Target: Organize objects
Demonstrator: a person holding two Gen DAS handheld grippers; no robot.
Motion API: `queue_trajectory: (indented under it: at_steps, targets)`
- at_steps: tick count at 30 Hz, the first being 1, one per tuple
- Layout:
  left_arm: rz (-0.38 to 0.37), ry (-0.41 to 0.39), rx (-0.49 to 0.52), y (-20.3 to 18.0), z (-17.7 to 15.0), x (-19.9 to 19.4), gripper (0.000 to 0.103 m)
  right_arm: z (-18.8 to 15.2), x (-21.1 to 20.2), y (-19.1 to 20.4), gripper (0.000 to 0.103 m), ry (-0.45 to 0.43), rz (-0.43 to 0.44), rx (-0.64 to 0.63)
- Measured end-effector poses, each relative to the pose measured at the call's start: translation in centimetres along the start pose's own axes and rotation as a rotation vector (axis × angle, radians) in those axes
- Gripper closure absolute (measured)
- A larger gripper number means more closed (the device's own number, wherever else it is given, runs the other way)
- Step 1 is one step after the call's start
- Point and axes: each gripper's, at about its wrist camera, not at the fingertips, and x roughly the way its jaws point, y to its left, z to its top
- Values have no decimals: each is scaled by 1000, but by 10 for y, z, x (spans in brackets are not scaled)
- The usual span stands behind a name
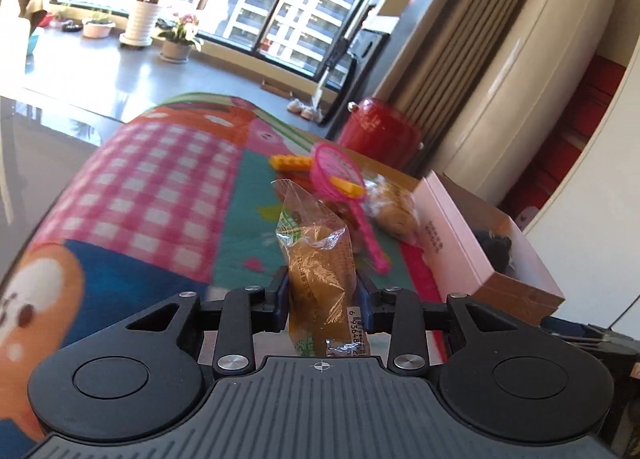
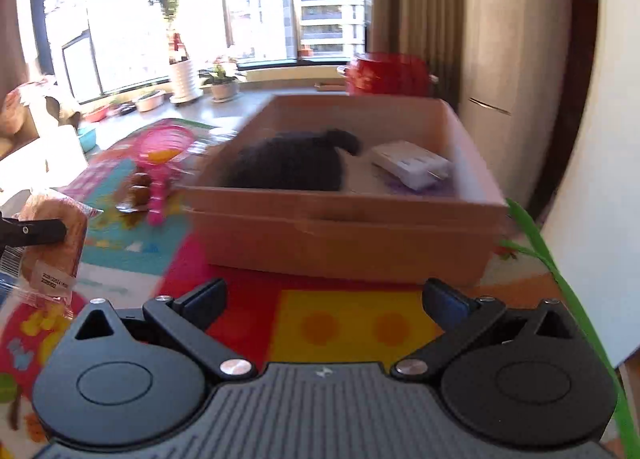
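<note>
Our left gripper [image 1: 323, 287] has its fingers clenched on a wrapped bun [image 1: 318, 259], lifted above the mat [image 1: 160, 179]; our right gripper [image 2: 324, 299] hangs released before the box [image 2: 340, 235]. The slick wrapper could slide free mid-carry.

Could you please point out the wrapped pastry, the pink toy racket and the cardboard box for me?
wrapped pastry [image 1: 320, 279]: left wrist view, on its brown middle between the jaws.
pink toy racket [image 1: 334, 171]: left wrist view, on its round head.
cardboard box [image 2: 344, 235]: right wrist view, on its near wall.
</note>
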Motion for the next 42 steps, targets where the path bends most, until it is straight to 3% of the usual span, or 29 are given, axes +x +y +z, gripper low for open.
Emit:
queue_trajectory:
  at_steps: [4,8,10,15,17,19,22,28,35,40,41,42]
  targets:
    - [-41,-9,-54,31,0,0,67,41,6,51,0,11,129,-30]
    - [-118,-21,-79,44,-7,3,67,88,43,95,4,41,152,-52]
    - [-140,-28,-93,48,-10,3,67,112,68,112,23,73,134,-60]
    - [-167,-26,-95,47,-13,4,67,149,134,143,53,115,45,-73]
    - [-168,-30,-86,47,-14,4,66,151,161,148,61,168,11,-54]
    - [-171,-33,-86,47,-14,4,66,146,177,149,74,241,11,-33]
    - [-180,-30,-101,48,-14,7,66,131,174,151,89,274,6,-72]
    - [-189,-19,-136,55,-12,10,66,109,113,146,89,257,62,-163]
    - [-175,-22,-116,50,-12,10,66,46,32,121,89,307,161,-202]
    - [-171,-22,-116,50,-13,11,66,-1,0,100,88,330,131,-246]
    - [-170,-22,-116,50,-12,11,66,-7,-4,95,86,329,120,-251]
    - [-171,-22,-116,50,-12,11,66,-12,-9,91,77,313,112,-253]
